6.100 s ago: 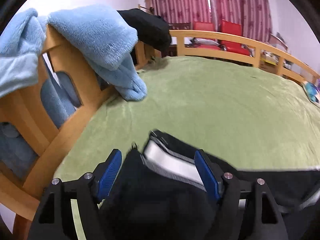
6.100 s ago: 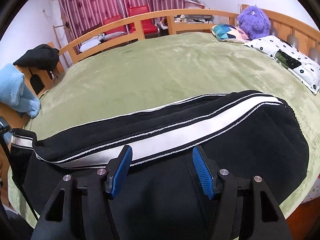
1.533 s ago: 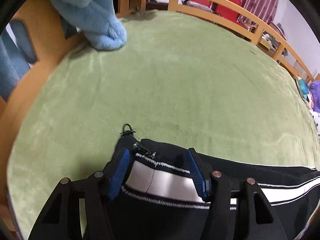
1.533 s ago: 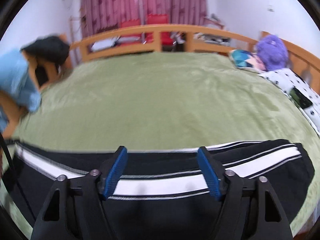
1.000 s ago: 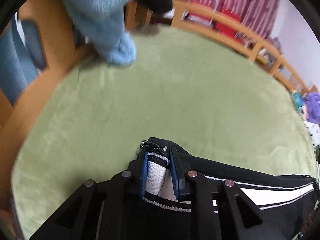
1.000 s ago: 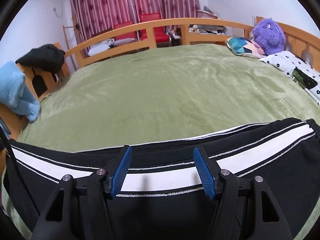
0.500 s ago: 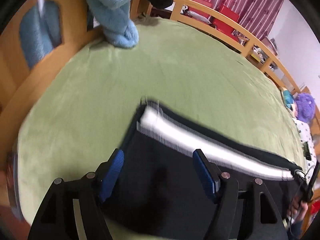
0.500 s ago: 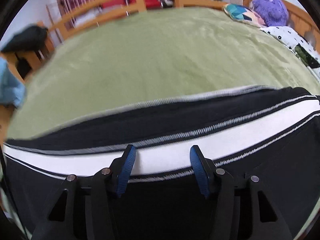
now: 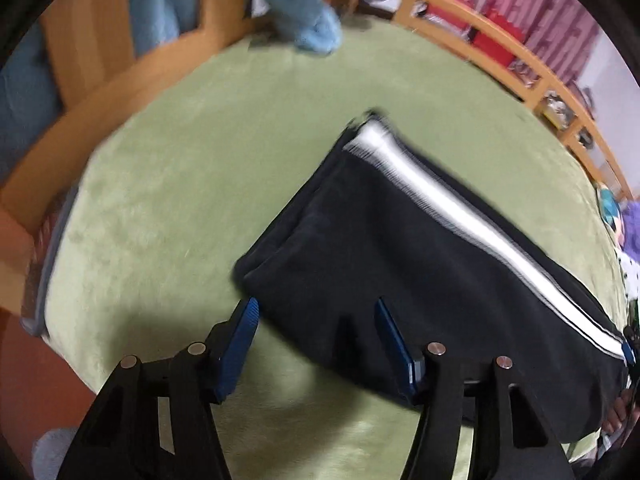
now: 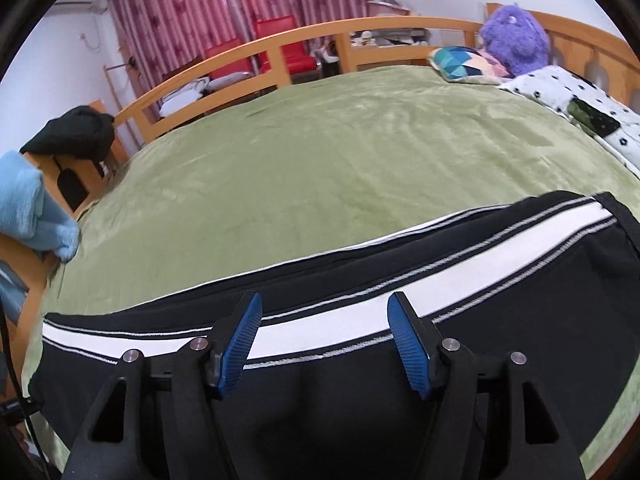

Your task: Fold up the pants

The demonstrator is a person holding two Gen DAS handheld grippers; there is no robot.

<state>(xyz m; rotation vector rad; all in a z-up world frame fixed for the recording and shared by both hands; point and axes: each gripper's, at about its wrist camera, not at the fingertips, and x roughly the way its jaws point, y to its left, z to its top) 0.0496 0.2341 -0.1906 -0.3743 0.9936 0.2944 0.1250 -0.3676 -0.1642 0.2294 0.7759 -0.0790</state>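
Observation:
Black pants (image 9: 400, 256) with a white side stripe lie flat, folded lengthwise, on a green bed cover (image 9: 192, 168). My left gripper (image 9: 316, 340) is open and empty, raised over the near edge of the leg end. In the right wrist view the pants (image 10: 360, 360) stretch across the lower frame, stripe running left to right. My right gripper (image 10: 324, 340) is open and empty just above the pants, its blue pads (image 10: 240, 340) astride the stripe.
A wooden bed rail (image 10: 304, 44) runs round the bed. A light blue blanket (image 9: 308, 20) and a black garment (image 10: 76, 136) hang on the footboard. Pillows (image 10: 576, 96) and a purple plush toy (image 10: 512, 36) lie at the far right. Red chairs stand behind.
My left gripper shut on the leg cuff a second ago, then let it go, opened, and drew back and up. The pants now lie flat. My right gripper stayed open above the stripe.

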